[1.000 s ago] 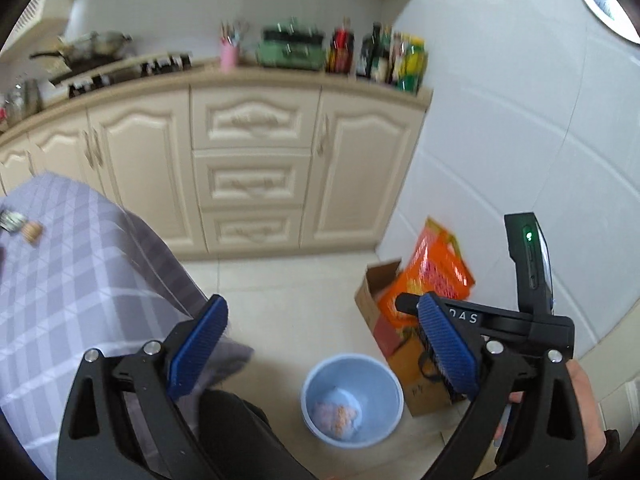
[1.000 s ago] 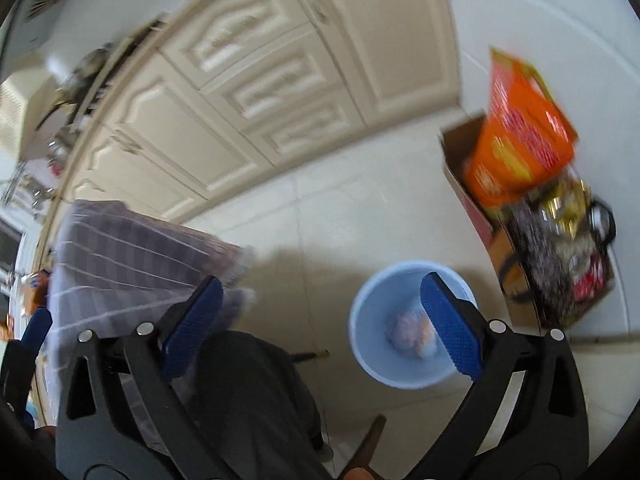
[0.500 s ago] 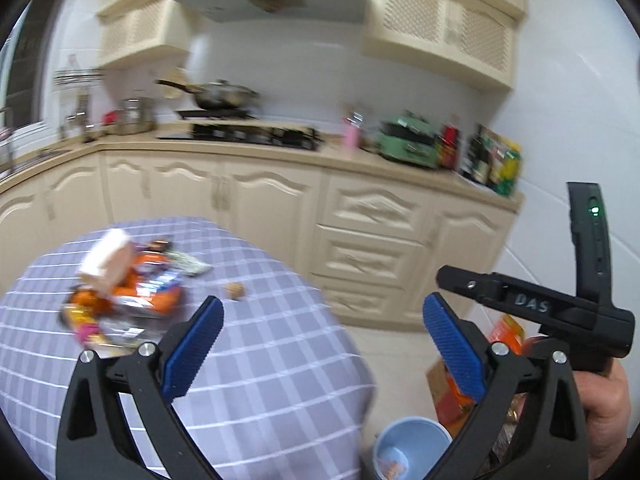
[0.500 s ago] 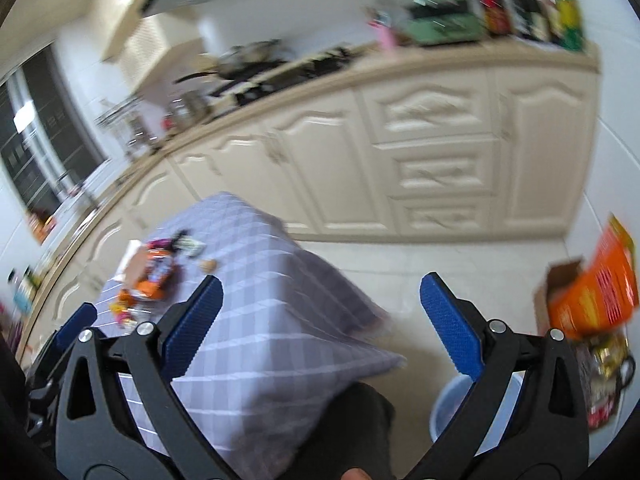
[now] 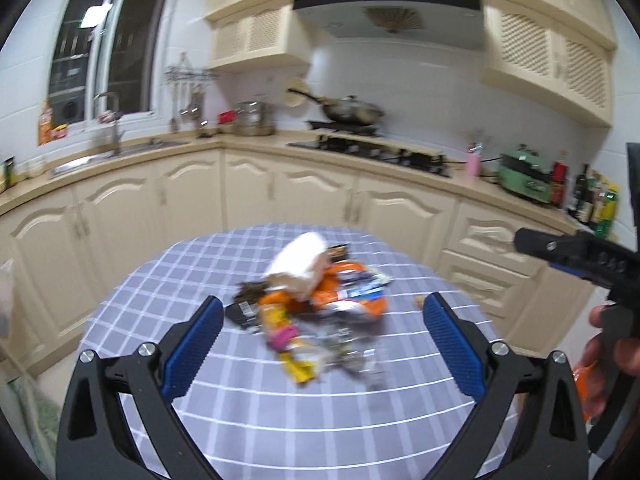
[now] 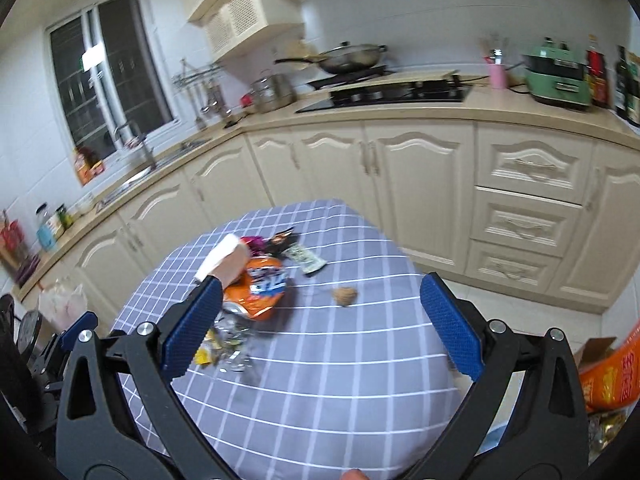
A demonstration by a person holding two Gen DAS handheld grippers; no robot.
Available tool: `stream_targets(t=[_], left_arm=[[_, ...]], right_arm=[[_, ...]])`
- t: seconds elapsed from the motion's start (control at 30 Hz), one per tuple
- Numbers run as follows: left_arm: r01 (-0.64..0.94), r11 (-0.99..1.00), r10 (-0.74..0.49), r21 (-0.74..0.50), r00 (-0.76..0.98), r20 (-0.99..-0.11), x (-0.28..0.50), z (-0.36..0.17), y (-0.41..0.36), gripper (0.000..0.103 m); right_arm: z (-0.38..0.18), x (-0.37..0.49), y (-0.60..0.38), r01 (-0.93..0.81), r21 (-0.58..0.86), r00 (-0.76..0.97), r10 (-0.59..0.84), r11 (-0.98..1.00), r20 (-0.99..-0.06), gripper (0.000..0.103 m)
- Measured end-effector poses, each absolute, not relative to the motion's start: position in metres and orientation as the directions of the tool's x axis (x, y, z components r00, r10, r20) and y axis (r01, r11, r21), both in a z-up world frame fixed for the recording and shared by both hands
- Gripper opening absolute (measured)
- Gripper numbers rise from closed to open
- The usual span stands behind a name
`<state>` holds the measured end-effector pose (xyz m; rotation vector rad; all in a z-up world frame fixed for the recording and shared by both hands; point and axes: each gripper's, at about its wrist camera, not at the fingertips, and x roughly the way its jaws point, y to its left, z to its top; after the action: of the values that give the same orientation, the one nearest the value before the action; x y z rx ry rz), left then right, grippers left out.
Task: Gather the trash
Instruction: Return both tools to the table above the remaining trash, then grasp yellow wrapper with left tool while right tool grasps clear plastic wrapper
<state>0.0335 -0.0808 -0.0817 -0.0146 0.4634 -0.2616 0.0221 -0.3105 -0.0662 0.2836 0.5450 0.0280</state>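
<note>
**A:** Over the table [image 5: 320, 412], both grippers up in the air. Where's the trash?

**B:** Piled mid-table on the checked cloth. My left gripper [image 5: 322, 346] points straight at the trash pile [image 5: 316, 312], jaws spread wide, nothing between them.

**A:** What's in the pile?

**B:** Orange snack bag [image 5: 348, 296] in the middle, white paper box [image 5: 298, 264] leaning on top of it, dark wrappers on the left side, yellow and pink wrappers [image 5: 288, 344] plus some clear crinkly plastic at the near edge. Blurry on the left camera, so I can't read details.

**A:** Right side?

**B:** My right gripper [image 6: 320, 326] is also wide open, empty, above the right part of the table. From its camera the pile sits to the left, partly behind the left finger [image 6: 194, 326]. Orange bag [image 6: 258, 290] shows clearly there.

**A:** Anything loose?

**B:** One walnut [image 6: 345, 295] lying alone on the cloth, just right of the bag, apart from the pile. Green-white packet [image 6: 306, 258] flat at the far side of the pile.

**A:** Contact with anything?

**B:** None. Both sets of fingers are clear of the trash. My right hand [image 5: 612, 364] shows at the left camera's right edge, holding the other gripper's handle.

**A:** Floor?

**B:** Orange bag in a cardboard box [image 6: 600, 350] at bottom right, beside the cabinets [image 6: 420, 184].
</note>
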Motion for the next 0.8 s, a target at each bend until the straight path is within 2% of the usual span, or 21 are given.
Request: stream_targets(t=[0.1, 0.3, 0.57, 0.73, 0.77, 0.8], left_arm=[[0.204, 0.977, -0.211, -0.065, 0.862, -0.461, 0.041, -0.090, -0.063, 0.098], [0.151, 0.987, -0.151, -0.047, 0.816, -0.557, 0.072, -0.116, -0.054, 0.098], [0.129, 0.991, -0.120, -0.035, 0.733, -0.669, 0.126, -0.151, -0.063, 0.098], [0.122, 0.988, -0.153, -0.096, 0.677, -0.720, 0.152, -0.168, -0.062, 0.097], [0.127, 0.986, -0.165, -0.107, 0.664, -0.729, 0.156, -0.172, -0.062, 0.094], [0.140, 0.982, -0.186, -0.125, 0.645, -0.741, 0.160, -0.175, -0.063, 0.077]], right_arm=[[-0.071, 0.037, -0.295, 0.020, 0.260, 0.842, 0.123, 0.966, -0.525, 0.097], [-0.088, 0.066, -0.273, -0.020, 0.249, 0.804, 0.163, 0.968, -0.572, 0.097], [-0.118, 0.089, -0.271, -0.038, 0.273, 0.756, 0.206, 0.961, -0.621, 0.097], [-0.136, 0.097, -0.271, -0.065, 0.315, 0.715, 0.265, 0.947, -0.647, 0.097], [-0.139, 0.099, -0.269, -0.073, 0.323, 0.704, 0.278, 0.944, -0.653, 0.097], [-0.143, 0.101, -0.267, -0.086, 0.329, 0.692, 0.294, 0.940, -0.659, 0.097]])
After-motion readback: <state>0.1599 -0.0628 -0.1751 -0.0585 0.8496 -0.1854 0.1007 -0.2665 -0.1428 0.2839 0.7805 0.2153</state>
